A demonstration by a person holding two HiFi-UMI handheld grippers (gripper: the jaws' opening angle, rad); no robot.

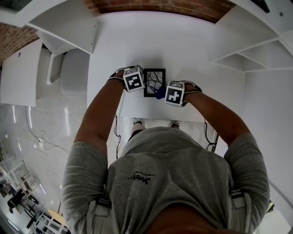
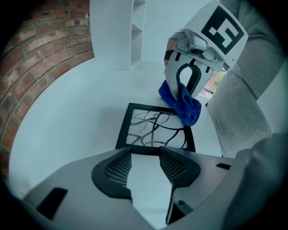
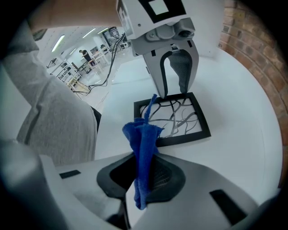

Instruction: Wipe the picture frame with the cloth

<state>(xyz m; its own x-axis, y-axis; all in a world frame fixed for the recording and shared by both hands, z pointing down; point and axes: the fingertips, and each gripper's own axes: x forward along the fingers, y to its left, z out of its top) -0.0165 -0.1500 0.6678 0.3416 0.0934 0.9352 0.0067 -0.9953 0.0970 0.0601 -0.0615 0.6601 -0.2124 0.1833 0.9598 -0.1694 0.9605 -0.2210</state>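
A black picture frame (image 1: 154, 82) with a dark branch drawing lies flat on the white table (image 1: 192, 50). My left gripper (image 1: 139, 81) is at its left side. In the left gripper view the frame (image 2: 155, 128) lies just past my left gripper (image 2: 145, 168), which is open with only table between its fingers. My right gripper (image 3: 141, 173) is shut on a blue cloth (image 3: 143, 143). The cloth (image 2: 186, 105) hangs over the frame's right edge. In the right gripper view the left gripper (image 3: 173, 92) stands upright at the far edge of the frame (image 3: 173, 119).
White shelf units (image 1: 256, 55) stand to the right and at the back left (image 1: 64, 23). A brick wall (image 1: 155, 7) runs behind the table. A white chair (image 1: 75, 71) is at the left. The table's front edge (image 1: 160, 119) is near my body.
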